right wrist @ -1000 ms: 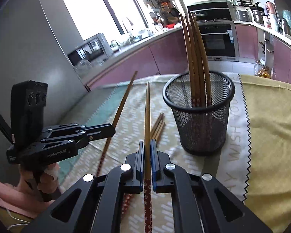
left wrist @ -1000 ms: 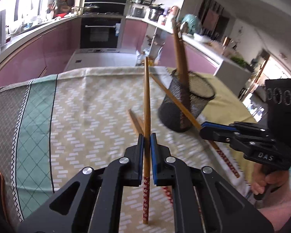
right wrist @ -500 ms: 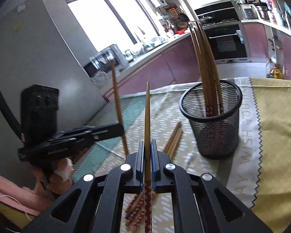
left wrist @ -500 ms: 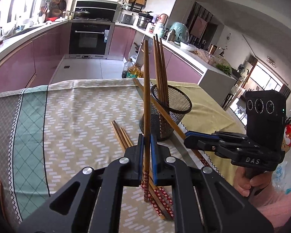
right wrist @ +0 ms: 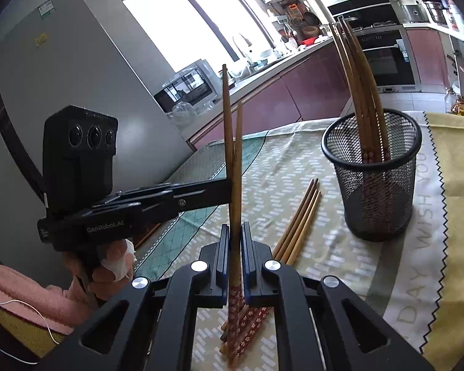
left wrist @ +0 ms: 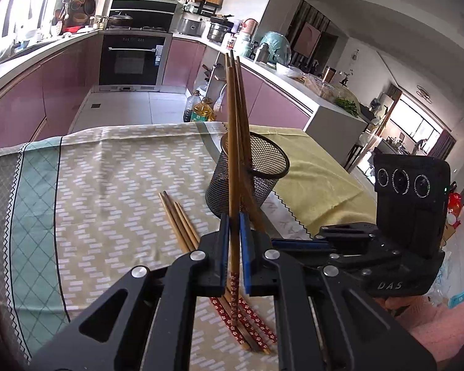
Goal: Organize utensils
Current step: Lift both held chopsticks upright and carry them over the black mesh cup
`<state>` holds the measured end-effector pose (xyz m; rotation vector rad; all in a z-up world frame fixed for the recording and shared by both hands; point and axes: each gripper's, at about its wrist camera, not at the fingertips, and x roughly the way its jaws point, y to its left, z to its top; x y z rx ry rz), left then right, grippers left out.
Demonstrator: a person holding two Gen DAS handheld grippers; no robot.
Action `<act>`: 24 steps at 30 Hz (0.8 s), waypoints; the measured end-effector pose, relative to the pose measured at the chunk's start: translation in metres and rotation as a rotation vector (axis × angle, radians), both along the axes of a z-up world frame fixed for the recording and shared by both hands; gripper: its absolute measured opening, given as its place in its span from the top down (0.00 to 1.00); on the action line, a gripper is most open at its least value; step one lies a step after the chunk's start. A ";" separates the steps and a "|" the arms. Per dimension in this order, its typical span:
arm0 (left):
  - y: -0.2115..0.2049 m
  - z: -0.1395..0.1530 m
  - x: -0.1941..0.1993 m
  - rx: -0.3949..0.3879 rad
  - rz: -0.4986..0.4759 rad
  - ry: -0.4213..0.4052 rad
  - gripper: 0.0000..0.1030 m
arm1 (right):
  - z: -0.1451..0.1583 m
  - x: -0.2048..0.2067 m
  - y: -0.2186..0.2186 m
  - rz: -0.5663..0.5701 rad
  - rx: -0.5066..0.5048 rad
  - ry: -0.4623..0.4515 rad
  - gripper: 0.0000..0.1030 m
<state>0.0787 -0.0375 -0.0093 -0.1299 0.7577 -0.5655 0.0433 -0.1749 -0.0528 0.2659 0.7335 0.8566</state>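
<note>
I have both grippers, left (left wrist: 234, 244) and right (right wrist: 234, 249), each clamped on an upright chopstick (left wrist: 232, 142); the mesh cup (right wrist: 377, 179) stands ahead-right, nearer my right gripper.

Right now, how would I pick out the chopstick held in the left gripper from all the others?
Start at the black mesh cup on the patterned cloth; a loose bundle of chopsticks lies flat beside it. Further left, the left gripper reaches in sideways. Its chopstick stands upright, clamped in the jaws, taller than the one beside it in the right gripper.
</note>
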 end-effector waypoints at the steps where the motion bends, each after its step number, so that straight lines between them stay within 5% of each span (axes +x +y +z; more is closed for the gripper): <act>1: 0.000 0.000 0.000 -0.001 -0.001 0.000 0.93 | 0.001 0.000 -0.001 -0.004 0.002 -0.003 0.94; 24: -0.009 0.077 0.012 -0.023 -0.036 -0.171 0.93 | 0.088 0.009 -0.060 -0.232 -0.054 -0.247 0.94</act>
